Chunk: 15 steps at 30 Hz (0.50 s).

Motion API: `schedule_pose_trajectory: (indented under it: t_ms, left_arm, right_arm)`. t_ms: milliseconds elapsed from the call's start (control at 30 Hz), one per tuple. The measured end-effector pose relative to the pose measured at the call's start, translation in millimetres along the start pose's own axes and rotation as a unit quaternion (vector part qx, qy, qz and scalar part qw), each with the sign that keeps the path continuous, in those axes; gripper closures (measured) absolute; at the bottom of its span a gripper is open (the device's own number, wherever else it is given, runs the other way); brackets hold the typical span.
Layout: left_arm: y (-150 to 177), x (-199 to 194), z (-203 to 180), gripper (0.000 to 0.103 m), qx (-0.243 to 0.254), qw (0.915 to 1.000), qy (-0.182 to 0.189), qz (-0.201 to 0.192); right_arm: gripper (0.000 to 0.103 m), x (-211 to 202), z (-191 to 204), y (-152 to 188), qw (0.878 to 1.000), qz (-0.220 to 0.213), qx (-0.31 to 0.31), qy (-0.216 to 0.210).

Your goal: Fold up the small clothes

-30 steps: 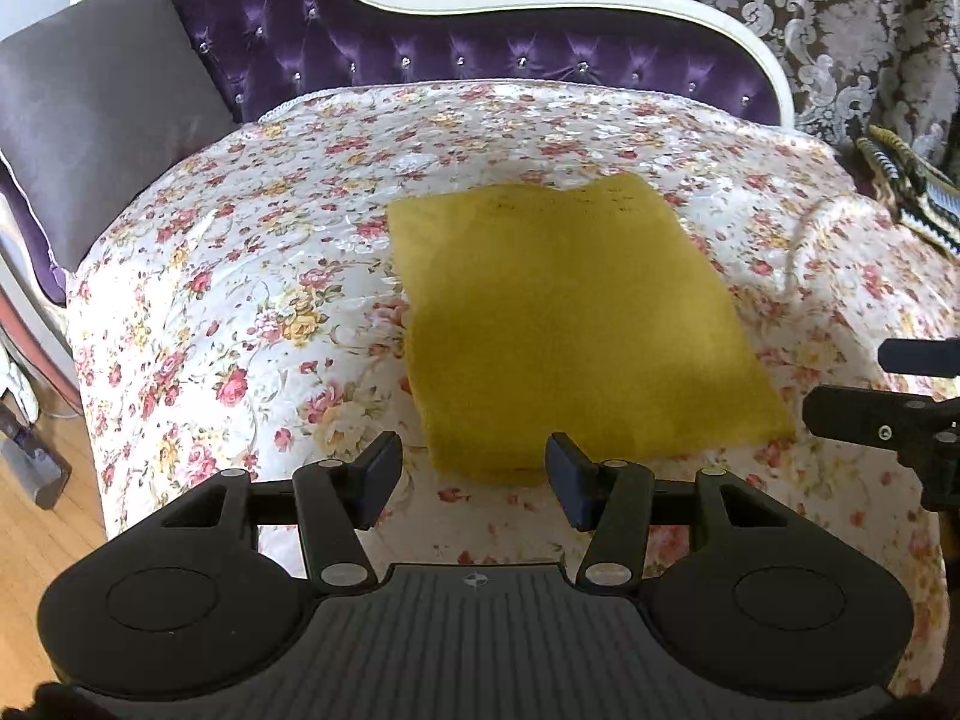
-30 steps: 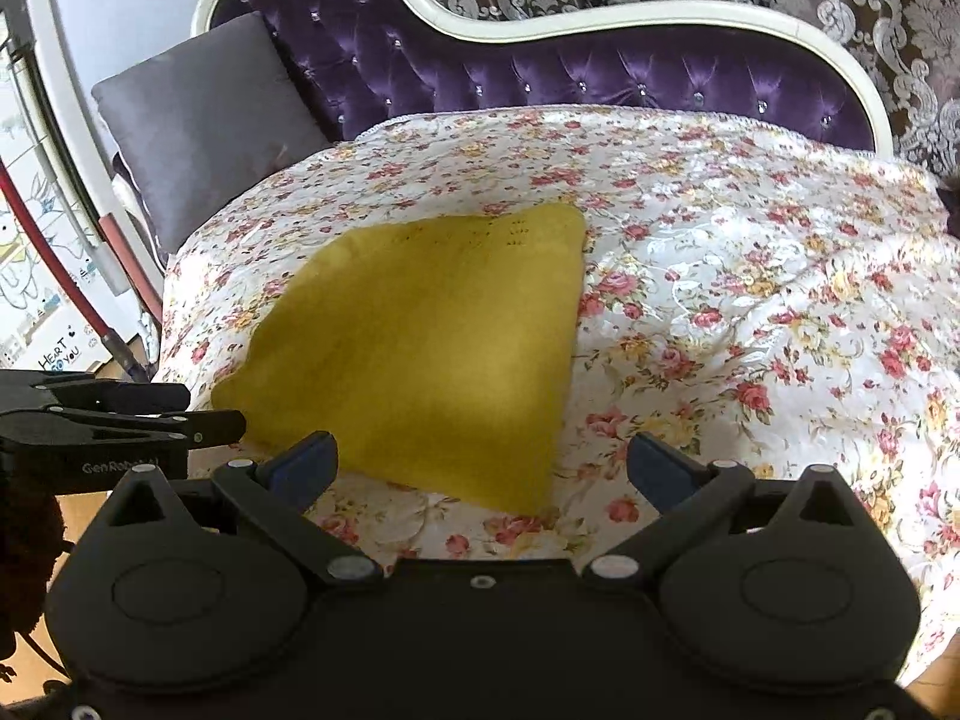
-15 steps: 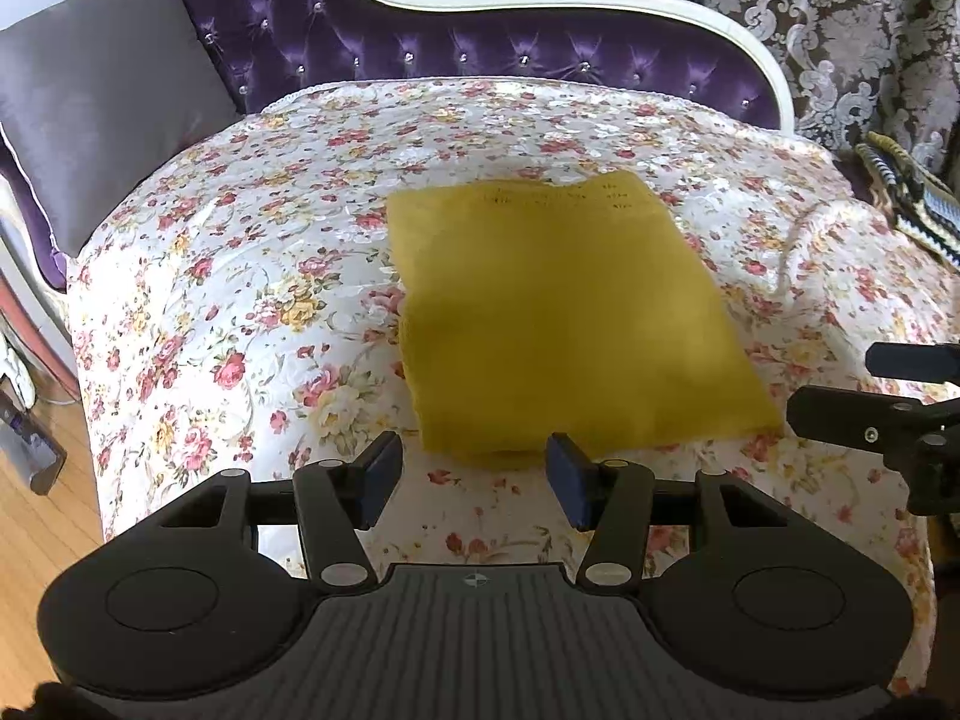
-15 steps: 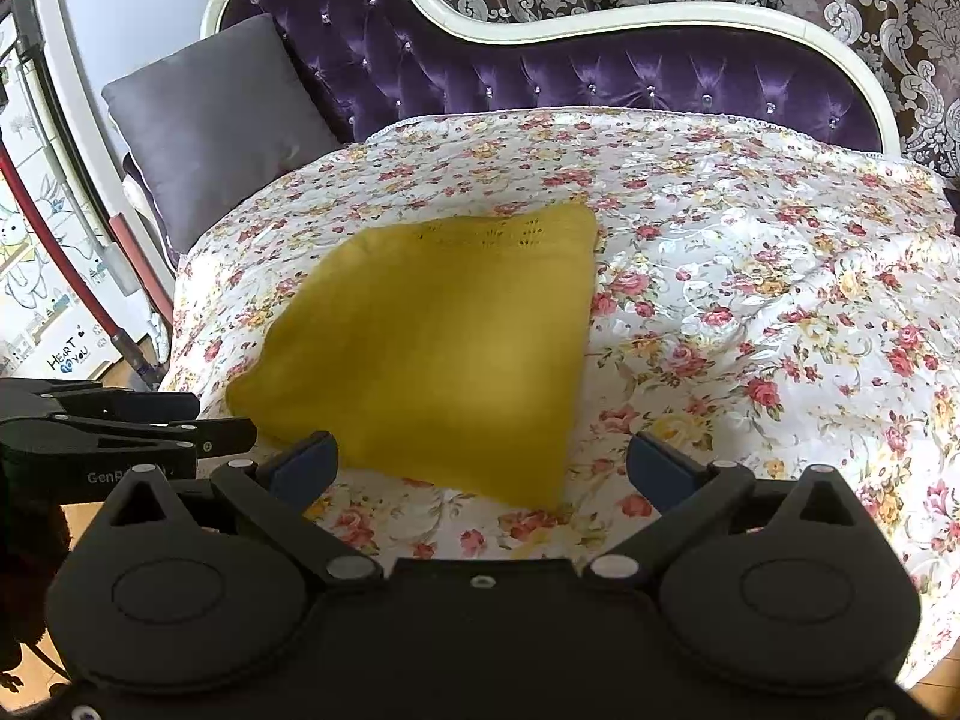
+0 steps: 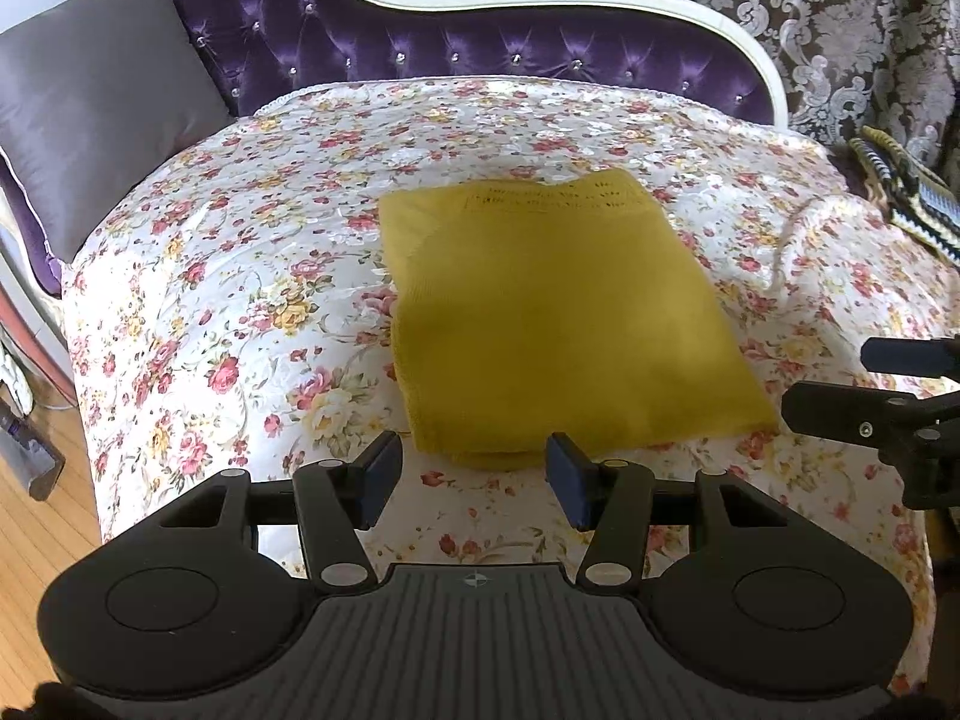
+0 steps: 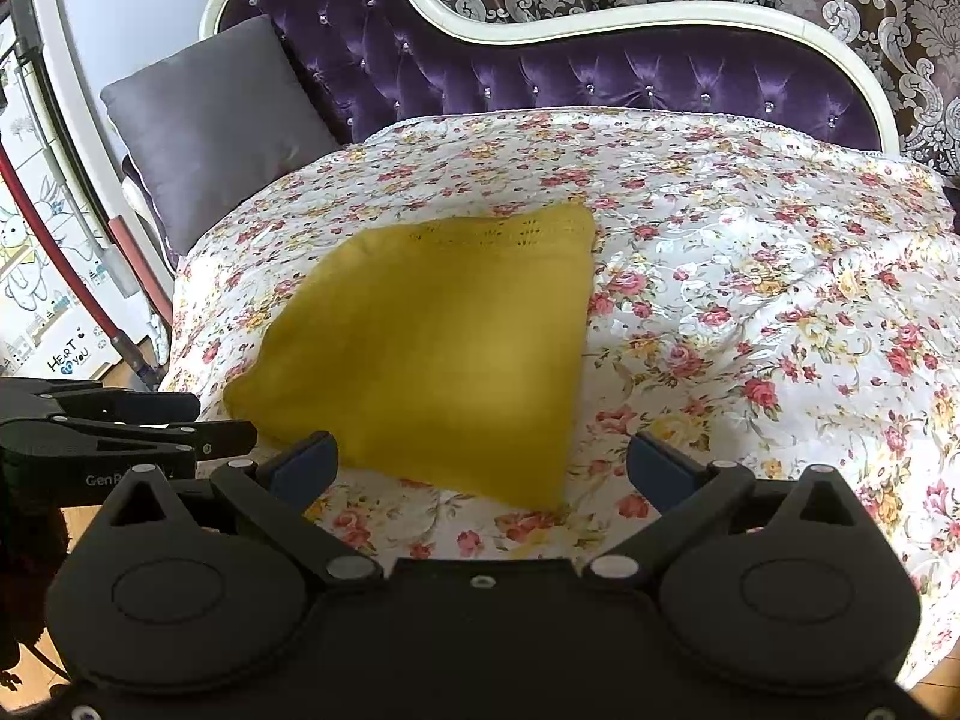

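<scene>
At the far left, a grey cushion point(image 5: 102, 120) leans against the tufted purple backrest point(image 5: 480, 54) of a chaise with a cream frame. A white floral quilt point(image 5: 240, 276) covers the seat. Near the middle of the quilt lies a mustard-yellow knitted garment point(image 5: 552, 324), folded into a flat, roughly rectangular stack with an openwork band along its far edge and its near edge close to the front of the quilt.

The left gripper point(image 5: 474, 474) hangs just in front of the garment's near edge, its blue-padded jaws partly apart with nothing between them, clear of the cloth. To the right, the right gripper point(image 6: 480, 465) is held beside it, jaws spread wide and empty, framing the garment's near right corner from above without touching it. In the left wrist view its black fingers show at the right edge. Farther right, a striped knitted item point(image 5: 906, 204) lies at the quilt's edge, with patterned curtains point(image 5: 840, 30) behind.
</scene>
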<state>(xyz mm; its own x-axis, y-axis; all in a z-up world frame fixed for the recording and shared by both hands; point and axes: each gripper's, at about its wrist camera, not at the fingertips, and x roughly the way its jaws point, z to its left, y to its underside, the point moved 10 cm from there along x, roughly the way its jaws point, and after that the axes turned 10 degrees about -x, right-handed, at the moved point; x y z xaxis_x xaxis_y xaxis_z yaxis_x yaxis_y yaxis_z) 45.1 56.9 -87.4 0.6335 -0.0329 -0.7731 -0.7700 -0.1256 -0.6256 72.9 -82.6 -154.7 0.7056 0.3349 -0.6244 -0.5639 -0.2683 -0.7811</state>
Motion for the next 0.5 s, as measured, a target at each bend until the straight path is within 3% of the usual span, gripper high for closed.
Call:
schedule_pose_trajectory:
  t_ms: [500]
  left_arm:
    - [-4.9,-0.8,1.6,0.052,-0.001,1.0000,-0.001,-0.002]
  right_arm:
    - [0.001,0.8,-2.0,-0.6,1.000,0.001,0.000,0.004]
